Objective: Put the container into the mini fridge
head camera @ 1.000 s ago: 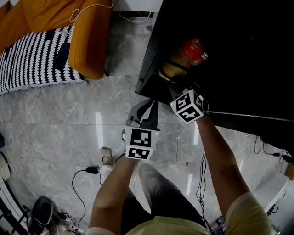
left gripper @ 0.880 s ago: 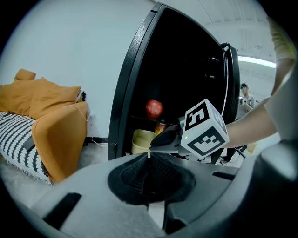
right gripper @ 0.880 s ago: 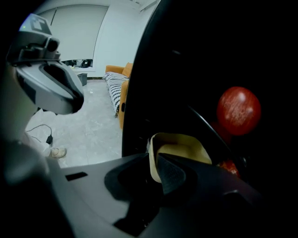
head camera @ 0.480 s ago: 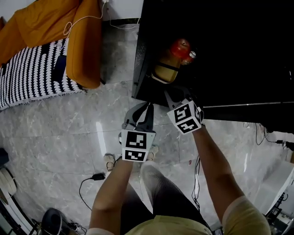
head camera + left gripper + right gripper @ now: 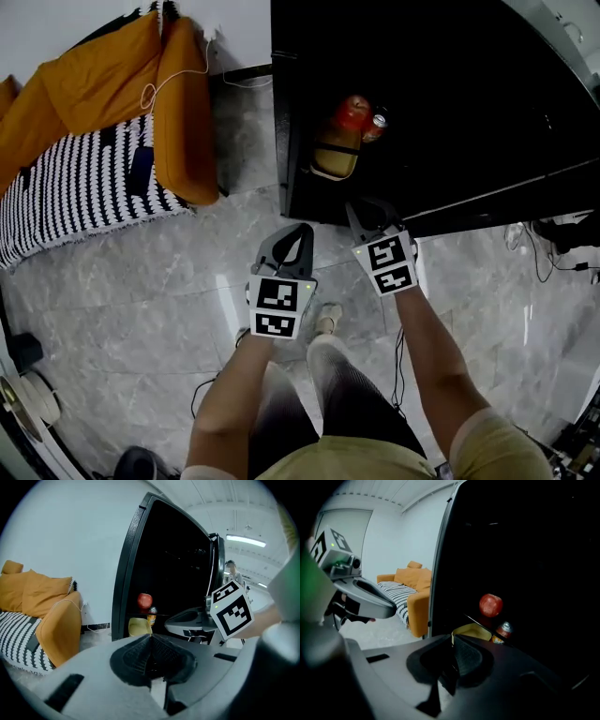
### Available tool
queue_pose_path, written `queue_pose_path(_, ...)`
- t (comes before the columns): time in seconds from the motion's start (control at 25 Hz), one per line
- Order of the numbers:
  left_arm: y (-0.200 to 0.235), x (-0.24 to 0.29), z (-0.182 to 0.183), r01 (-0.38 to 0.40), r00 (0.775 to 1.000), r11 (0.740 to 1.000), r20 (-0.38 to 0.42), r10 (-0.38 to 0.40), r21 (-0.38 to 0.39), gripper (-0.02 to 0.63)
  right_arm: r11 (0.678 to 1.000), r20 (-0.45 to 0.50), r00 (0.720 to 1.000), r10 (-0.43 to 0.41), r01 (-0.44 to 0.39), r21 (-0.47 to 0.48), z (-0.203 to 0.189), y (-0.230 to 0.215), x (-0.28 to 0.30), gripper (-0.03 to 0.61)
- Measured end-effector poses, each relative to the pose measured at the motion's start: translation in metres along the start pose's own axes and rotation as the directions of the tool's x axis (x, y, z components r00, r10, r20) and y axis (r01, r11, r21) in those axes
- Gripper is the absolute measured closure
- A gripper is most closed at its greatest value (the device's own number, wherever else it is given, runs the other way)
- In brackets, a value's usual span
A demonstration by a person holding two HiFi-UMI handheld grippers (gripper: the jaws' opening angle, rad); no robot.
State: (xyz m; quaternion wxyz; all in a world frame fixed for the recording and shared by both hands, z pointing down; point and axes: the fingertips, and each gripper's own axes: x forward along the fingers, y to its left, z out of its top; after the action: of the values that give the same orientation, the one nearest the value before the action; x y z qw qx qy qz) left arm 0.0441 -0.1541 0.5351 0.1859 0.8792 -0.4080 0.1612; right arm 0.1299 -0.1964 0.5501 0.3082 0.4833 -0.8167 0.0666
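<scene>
Yellow container sits inside the open black fridge, near the front edge. Apple is at 12 o'clock of it, w/ a can just beside the apple at 4 o'clock.

L gripper hovers over the floor, outside the fridge: fingers pressed together, nothing btwn them. R gripper is at the fridge's front edge, container at its 11 o'clock, not touching; fingers also closed up, empty.

Orange sofa at 9 o'clock of fridge.
</scene>
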Motion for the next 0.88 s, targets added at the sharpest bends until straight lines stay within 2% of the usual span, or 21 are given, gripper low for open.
queue_pose_path(0.32, -0.009, -0.035, 0.017, 0.032, 0.999, 0.999, -0.005, -0.032, 0.032, 0.591, 0.995, 0.038, 0.998, -0.046, 0.042, 0.092, 0.019, 0.017, -0.052, 0.542)
queue_pose_path(0.6, -0.013, -0.066, 0.041, 0.065, 0.998, 0.994, 0.009, -0.066, 0.092, 0.591, 0.987, 0.04, 0.996, -0.084, 0.078, 0.142, 0.033, 0.029, -0.09, 0.543)
queue_pose_path(0.88, -0.012, -0.101, 0.059, 0.051, 0.999, 0.995, 0.011, -0.052, 0.081, 0.591, 0.972, 0.068, 0.992, -0.105, 0.088, 0.217, 0.051, 0.043, -0.123, 0.543)
